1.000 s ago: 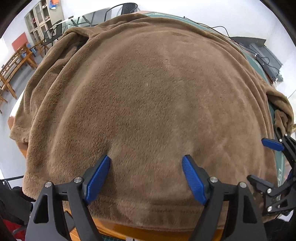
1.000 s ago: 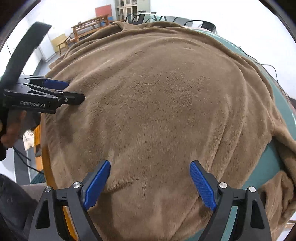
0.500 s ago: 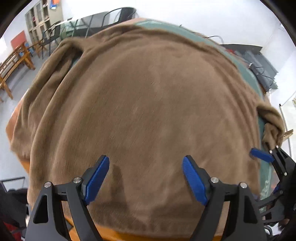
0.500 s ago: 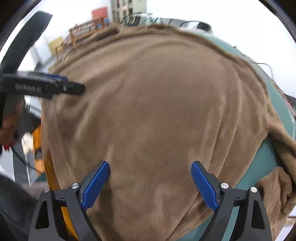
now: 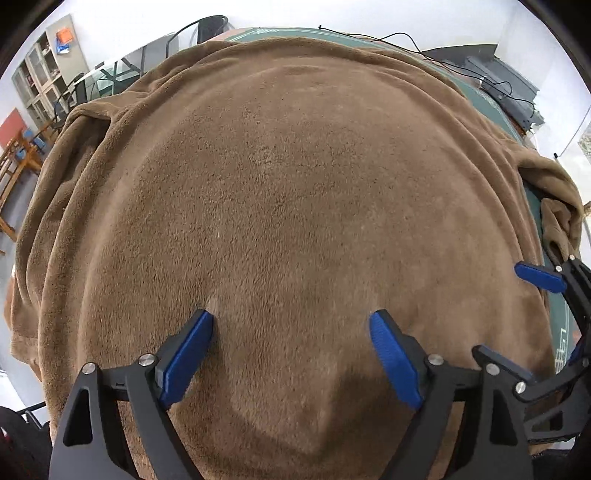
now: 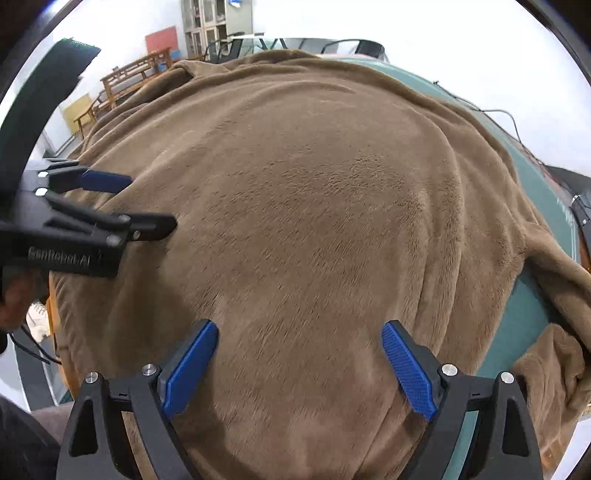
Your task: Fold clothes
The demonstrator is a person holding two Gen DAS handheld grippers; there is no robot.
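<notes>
Below both spread hand-held grippers [image 5: 291, 334] [image 6: 299, 345], perhaps touching, brown garment [image 5: 295, 184].

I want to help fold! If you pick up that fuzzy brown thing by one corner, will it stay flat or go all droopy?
Probably droopy: the brown fleece garment already sags over the table edge in soft folds. It looks thick, so likely a bit heavy. Its plush nap should grip rather than slip.

White walls [image 6: 461, 44], wooden benches [image 6: 129, 79], cabinet [image 6: 216, 18].
</notes>
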